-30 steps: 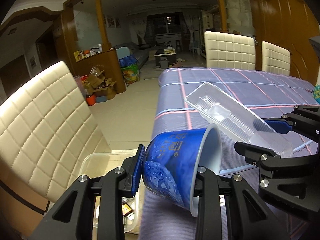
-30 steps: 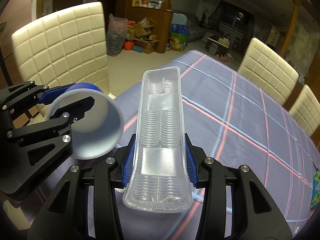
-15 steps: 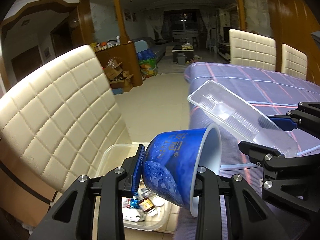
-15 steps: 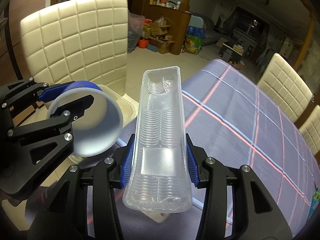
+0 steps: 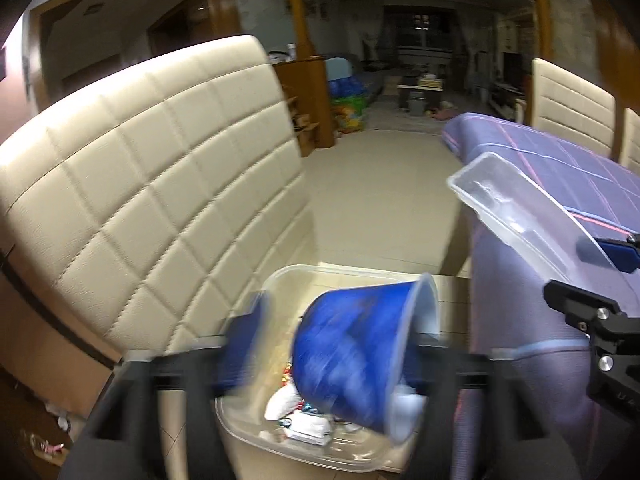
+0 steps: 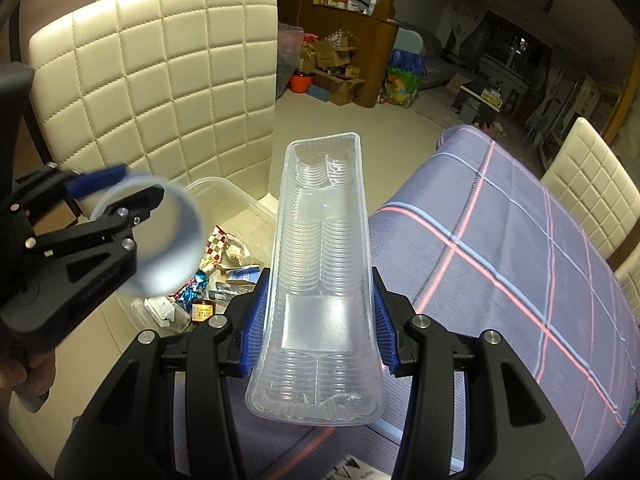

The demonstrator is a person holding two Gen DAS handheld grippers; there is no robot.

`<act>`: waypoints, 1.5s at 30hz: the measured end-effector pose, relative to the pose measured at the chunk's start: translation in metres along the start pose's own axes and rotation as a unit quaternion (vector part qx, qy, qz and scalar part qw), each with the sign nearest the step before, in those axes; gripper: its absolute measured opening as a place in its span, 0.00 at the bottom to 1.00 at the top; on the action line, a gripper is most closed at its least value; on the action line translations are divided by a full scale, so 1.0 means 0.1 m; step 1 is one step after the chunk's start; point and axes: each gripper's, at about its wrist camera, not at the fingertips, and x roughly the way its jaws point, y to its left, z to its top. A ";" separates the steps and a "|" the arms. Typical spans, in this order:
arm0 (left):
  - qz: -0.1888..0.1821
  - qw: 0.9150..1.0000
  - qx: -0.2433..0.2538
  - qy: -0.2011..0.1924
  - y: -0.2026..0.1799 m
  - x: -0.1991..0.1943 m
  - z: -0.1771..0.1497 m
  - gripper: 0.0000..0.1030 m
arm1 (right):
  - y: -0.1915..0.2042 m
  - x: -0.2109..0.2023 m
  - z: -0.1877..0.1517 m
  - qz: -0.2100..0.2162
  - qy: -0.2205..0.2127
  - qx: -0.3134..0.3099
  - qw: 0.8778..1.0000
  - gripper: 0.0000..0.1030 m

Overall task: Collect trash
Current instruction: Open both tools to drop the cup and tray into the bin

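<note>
The left gripper (image 5: 332, 344) is opening, its pads parting from the blue paper cup (image 5: 360, 356), which is tipping over the clear plastic bin (image 5: 280, 280) (already holding wrappers). The right gripper (image 6: 318, 320) is clamping the clear plastic tray (image 6: 320, 272) beside the table edge, apparently awaiting disposal.

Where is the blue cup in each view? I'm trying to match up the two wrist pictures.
Left wrist: blue cup low centre, blurred, between the opening left claw pads, over the clear bin.
Right wrist: same cup at left, seen into its pale mouth, above the bin's trash.
Shared landmark: the cream quilted chair behind the bin.
</note>
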 end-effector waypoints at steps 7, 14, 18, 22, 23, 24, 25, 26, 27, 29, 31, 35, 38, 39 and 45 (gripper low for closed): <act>0.017 0.999 -0.032 0.001 0.23 -0.01 -0.08 0.84 | 0.15 0.12 0.04 0.004 0.010 -0.012 1.000 0.46; 0.031 0.999 -0.042 0.009 0.49 -0.06 -0.23 0.84 | 0.40 0.21 0.16 0.010 0.010 -0.032 0.999 0.50; 0.038 0.998 -0.051 0.014 0.63 -0.08 -0.30 0.84 | 0.56 0.26 0.25 0.013 0.009 -0.045 0.999 0.50; 0.045 0.997 -0.064 0.015 0.79 -0.10 -0.35 0.84 | 0.70 0.29 0.34 0.018 0.007 -0.055 0.998 0.50; 0.046 0.997 -0.066 0.016 0.81 -0.11 -0.36 0.84 | 0.74 0.30 0.36 0.018 0.007 -0.059 0.998 0.50; 0.048 0.996 -0.067 0.016 0.84 -0.11 -0.37 0.84 | 0.77 0.31 0.37 0.019 0.006 -0.061 0.998 0.50; 0.049 0.996 -0.067 0.016 0.86 -0.12 -0.38 0.84 | 0.80 0.32 0.39 0.019 0.006 -0.062 0.998 0.50; 0.050 0.996 -0.068 0.016 0.88 -0.11 -0.38 0.84 | 0.83 0.33 0.41 0.020 0.006 -0.063 0.998 0.51; 0.051 0.996 -0.068 0.016 0.89 -0.11 -0.38 0.84 | 0.85 0.33 0.43 0.021 0.004 -0.063 0.998 0.52; 0.054 0.996 -0.069 0.016 0.92 -0.09 -0.39 0.84 | 0.88 0.33 0.46 0.022 0.001 -0.061 0.998 0.63; 0.055 0.996 -0.071 0.018 0.94 -0.08 -0.40 0.84 | 0.91 0.32 0.49 0.016 -0.008 -0.058 0.998 0.75; 0.053 0.995 -0.077 0.019 0.96 -0.07 -0.39 0.84 | 0.91 0.28 0.51 0.013 -0.020 -0.058 0.998 0.78; 0.047 0.996 -0.076 0.019 0.91 -0.09 -0.37 0.84 | 0.89 0.26 0.49 0.008 -0.021 -0.059 0.998 0.80; 0.045 0.996 -0.075 0.018 0.89 -0.10 -0.37 0.84 | 0.87 0.25 0.48 0.006 -0.021 -0.058 0.998 0.83; 0.032 0.998 -0.061 0.005 0.67 -0.22 -0.27 0.84 | 0.68 0.15 0.41 -0.008 -0.028 -0.042 0.999 0.86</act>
